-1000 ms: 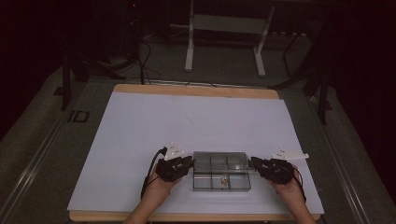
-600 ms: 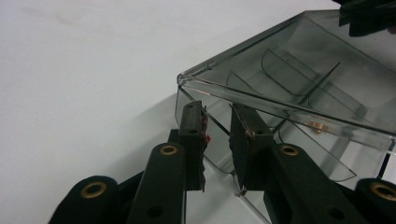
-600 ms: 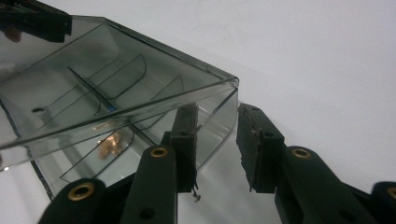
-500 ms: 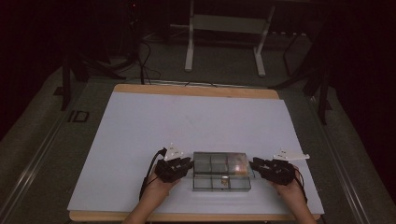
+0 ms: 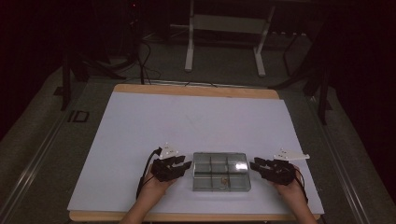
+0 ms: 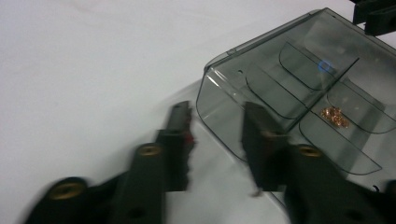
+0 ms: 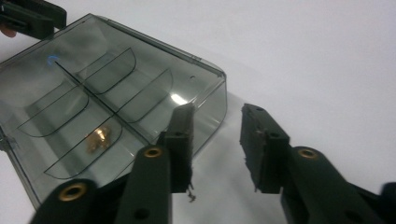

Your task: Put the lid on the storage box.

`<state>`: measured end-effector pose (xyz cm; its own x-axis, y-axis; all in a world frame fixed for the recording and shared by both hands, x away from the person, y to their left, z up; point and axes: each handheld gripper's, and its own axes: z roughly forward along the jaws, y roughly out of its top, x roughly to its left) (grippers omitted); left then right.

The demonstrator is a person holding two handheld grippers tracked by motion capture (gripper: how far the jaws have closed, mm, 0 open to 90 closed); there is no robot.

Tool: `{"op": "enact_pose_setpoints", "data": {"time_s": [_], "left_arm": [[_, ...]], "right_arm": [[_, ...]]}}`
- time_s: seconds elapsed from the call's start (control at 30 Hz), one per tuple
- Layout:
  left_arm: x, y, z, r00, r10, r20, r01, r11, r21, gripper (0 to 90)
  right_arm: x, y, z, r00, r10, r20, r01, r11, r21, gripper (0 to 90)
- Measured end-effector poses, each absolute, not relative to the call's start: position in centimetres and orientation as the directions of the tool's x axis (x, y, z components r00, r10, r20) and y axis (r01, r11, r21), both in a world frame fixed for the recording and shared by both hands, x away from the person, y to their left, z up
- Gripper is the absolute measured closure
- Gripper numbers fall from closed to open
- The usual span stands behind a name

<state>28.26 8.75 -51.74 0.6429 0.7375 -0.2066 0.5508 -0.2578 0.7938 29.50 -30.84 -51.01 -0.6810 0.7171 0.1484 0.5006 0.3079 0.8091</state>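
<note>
**Clear organizer box parked between two open grippers**

Big white table (image 5: 140,140) with a wooden edge, dark room behind, some metal stand legs (image 5: 224,42) at the back. Pretty dim overall.

Near the front edge, roughly centred: a clear smoky plastic compartment box (image 5: 220,171), lid shut, flat on the table. Six compartments inside, split by one long divider and curved cross walls. Same box in the left gripper view (image 6: 299,88) and in the right gripper view (image 7: 107,93).

Left gripper (image 5: 183,166) just off the box's left end, held from below by a hand (image 5: 154,186). Jaws parted, just been opening, nothing pinched between them. In its own view (image 6: 215,122), one jaw out over bare table and the other overlapping the box's corner wall; can't tell whether that one touches the plastic.

Right gripper (image 5: 255,165) just off the right end, mirror image, hand (image 5: 289,189) behind it. Jaws also parted and just been opening, nothing clamped. In its own view (image 7: 217,122), one jaw in front of the box's end wall, the other over bare table.

Smallest bit: a little clump of coppery metal bits (image 6: 335,115) in one compartment on the near row, also visible as a gold speck (image 7: 99,136) and (image 5: 224,179).
</note>
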Motion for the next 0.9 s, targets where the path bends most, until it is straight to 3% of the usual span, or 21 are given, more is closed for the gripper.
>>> {"op": "enact_pose_setpoints", "data": {"time_s": [0.07, 0.1, 0.23, 0.27, 0.3, 0.4, 0.47, 0.9], "left_arm": [[28.3, 8.8, -51.7, 0.643, 0.740, -0.197, 0.550, -0.267, 0.792, 54.3], [28.3, 8.9, -51.8, 0.650, 0.732, -0.204, 0.552, -0.270, 0.789, 43.3], [28.4, 9.3, -51.7, 0.644, 0.732, -0.220, 0.552, -0.247, 0.796, 29.2], [28.4, 9.6, -51.7, 0.664, 0.711, -0.231, 0.545, -0.249, 0.801, 20.5], [28.4, 9.6, -51.7, 0.664, 0.711, -0.231, 0.545, -0.249, 0.801, 16.0], [28.3, 9.8, -51.7, 0.669, 0.708, -0.227, 0.533, -0.244, 0.810, 12.6], [28.4, 10.0, -51.8, 0.666, 0.709, -0.232, 0.531, -0.232, 0.815, 2.4], [28.3, 10.2, -51.9, 0.679, 0.706, -0.204, 0.492, -0.231, 0.839, 2.0]], "right_arm": [[29.5, -30.9, -50.9, -0.682, 0.716, 0.147, 0.498, 0.309, 0.810, 61.7], [29.5, -30.9, -50.8, -0.685, 0.716, 0.138, 0.487, 0.309, 0.817, 58.3], [29.4, -31.0, -50.2, -0.696, 0.708, 0.123, 0.461, 0.309, 0.832, 49.9], [29.4, -30.9, -50.0, -0.696, 0.710, 0.110, 0.449, 0.311, 0.838, 40.5], [29.4, -30.9, -50.0, -0.696, 0.710, 0.110, 0.449, 0.311, 0.838, 40.5], [29.6, -31.1, -49.9, -0.688, 0.714, 0.126, 0.454, 0.289, 0.843, 28.9], [29.6, -31.2, -50.0, -0.693, 0.709, 0.133, 0.455, 0.286, 0.843, 23.1], [29.6, -31.7, -50.6, -0.702, 0.708, 0.075, 0.425, 0.332, 0.842, 14.6]]}}
